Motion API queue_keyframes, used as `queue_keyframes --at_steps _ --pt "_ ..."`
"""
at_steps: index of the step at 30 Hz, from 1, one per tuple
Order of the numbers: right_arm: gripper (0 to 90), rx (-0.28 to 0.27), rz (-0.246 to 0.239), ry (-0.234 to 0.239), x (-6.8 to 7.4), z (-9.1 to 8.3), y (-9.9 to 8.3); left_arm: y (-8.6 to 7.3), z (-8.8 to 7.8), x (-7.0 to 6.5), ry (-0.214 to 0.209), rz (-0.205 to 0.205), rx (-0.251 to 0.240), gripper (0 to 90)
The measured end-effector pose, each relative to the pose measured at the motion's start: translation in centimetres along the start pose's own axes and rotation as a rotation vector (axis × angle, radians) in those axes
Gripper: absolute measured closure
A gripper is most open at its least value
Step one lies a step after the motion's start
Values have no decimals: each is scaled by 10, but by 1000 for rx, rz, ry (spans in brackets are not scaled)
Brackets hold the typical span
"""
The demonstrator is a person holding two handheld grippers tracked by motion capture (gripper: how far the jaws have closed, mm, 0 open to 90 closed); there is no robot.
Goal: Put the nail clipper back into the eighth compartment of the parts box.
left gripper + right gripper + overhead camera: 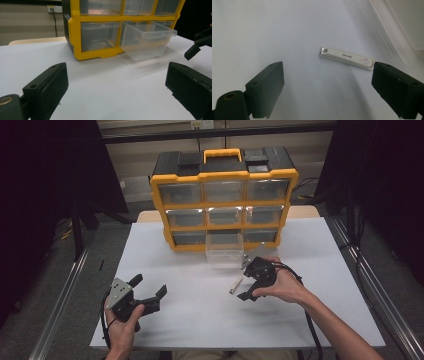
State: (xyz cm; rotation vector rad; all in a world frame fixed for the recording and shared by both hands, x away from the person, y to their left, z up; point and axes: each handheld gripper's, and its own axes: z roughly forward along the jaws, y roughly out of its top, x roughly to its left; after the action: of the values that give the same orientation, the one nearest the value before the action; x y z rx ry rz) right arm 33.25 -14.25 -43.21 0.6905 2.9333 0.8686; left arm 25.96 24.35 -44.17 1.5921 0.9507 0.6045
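Both jaw pairs are standing spread, the right gripper (325,86) hovering over one small silver nail clipper (347,58). One clear plastic drawer (147,40) is sticking out, apparently empty, from the yellow nine-drawer organiser (224,200) at the table's (200,320) far edge.

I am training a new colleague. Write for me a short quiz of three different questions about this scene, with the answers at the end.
1. True or false: the right gripper is shut on the nail clipper.
2. Multiple choice: which drawer of the yellow organizer is pulled out? A) top left B) middle right C) bottom middle
3. Short answer: what is between the jaws of the left gripper?

Key
1. False. Its jaws stand open and the nail clipper lies on the white table ahead of them, untouched.
2. C. The clear drawer sticks out from the bottom row, middle column.
3. Nothing; the jaws are open over bare table.
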Motion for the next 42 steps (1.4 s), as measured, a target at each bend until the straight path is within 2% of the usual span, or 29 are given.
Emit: queue_keyframes --at_steps 3,5,6,10,12,13,18,22,25,28,30,32,33,34,36,37,39,40,42 --pt "143 45 -32 7 -2 2 6 0 1 -1 -5 4 5 45" --pt "146 47 -46 17 -5 4 8 -1 1 -1 -4 4 3 45" --pt "148 62 -24 20 -5 4 9 -1 1 -1 -4 3 3 45" --pt "160 78 -45 24 -12 9 13 0 1 0 3 -2 -2 45" --pt "176 90 -45 25 -14 10 15 0 1 1 2 1 2 45" --pt "178 100 -30 28 -13 11 16 0 1 2 -3 -1 1 45" --pt "221 131 -84 28 -17 17 24 -1 1 2 3 -3 7 45" --pt "228 126 -63 34 -19 19 27 -2 1 3 5 -3 9 45" --pt "248 150 -98 50 -21 25 31 -2 2 2 0 -4 9 45" --pt "256 171 -100 46 -20 29 33 -2 2 2 3 -5 9 45" --pt "263 174 -124 52 -22 32 33 -2 2 2 5 -9 3 45" --pt "266 178 -113 52 -23 33 32 -2 1 3 6 -1 8 45" --pt "269 170 -135 49 -25 34 32 -2 1 3 5 -6 6 45" --pt "268 177 -120 52 -26 34 33 -2 1 3 6 -7 6 45" --pt "269 177 -129 62 -28 37 32 -2 1 3 2 -5 8 45" --pt "272 179 -115 60 -28 38 32 -2 1 3 2 -4 9 45" --pt "285 177 -121 59 -28 39 32 -1 1 3 1 -2 9 45" --pt "290 177 -140 58 -29 40 32 -1 1 3 1 -2 9 45" --pt "319 192 -131 72 -27 42 32 -1 0 3 4 -3 7 45"
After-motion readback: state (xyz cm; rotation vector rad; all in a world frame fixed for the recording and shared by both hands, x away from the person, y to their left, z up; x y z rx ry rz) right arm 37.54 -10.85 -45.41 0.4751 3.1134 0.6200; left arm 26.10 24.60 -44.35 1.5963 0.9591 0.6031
